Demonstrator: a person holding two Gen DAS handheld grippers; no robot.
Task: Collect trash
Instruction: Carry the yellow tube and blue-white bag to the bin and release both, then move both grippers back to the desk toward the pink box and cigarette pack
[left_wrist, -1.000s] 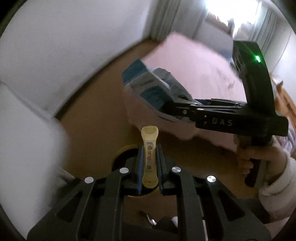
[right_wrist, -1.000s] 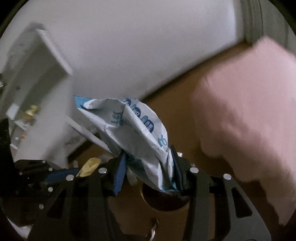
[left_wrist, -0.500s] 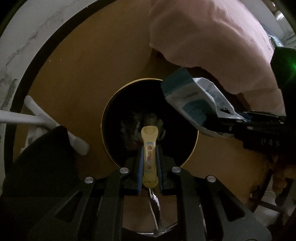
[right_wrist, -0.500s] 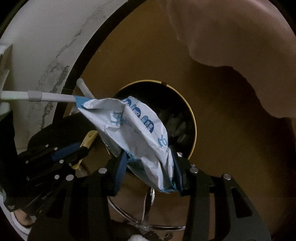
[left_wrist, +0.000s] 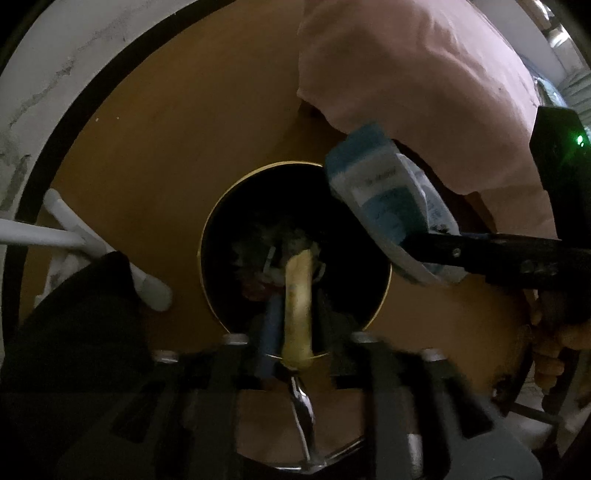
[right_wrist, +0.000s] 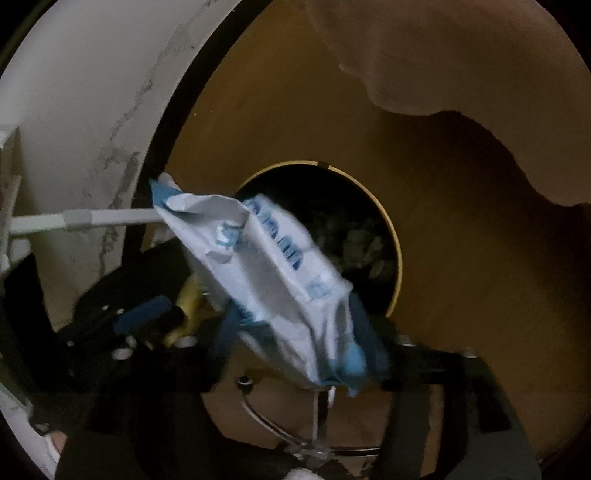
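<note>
Both tools have dropped over the black bin (left_wrist: 295, 254) and their jaws have just been opening: left tool (left_wrist: 291, 325) spread around the yellow wrapper (left_wrist: 298, 314), right tool (right_wrist: 299, 332) loosening off the blue-white packet (right_wrist: 273, 273), so both pieces sit above the opening, release underway.

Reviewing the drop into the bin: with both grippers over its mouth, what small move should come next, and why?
Probably hold both over the bin briefly, then lift clear. Both jaws have just been opening: the yellow stick lies loose in the left gripper, and the blue-and-white wrapper hangs in the right gripper, neither yet fallen.
</note>
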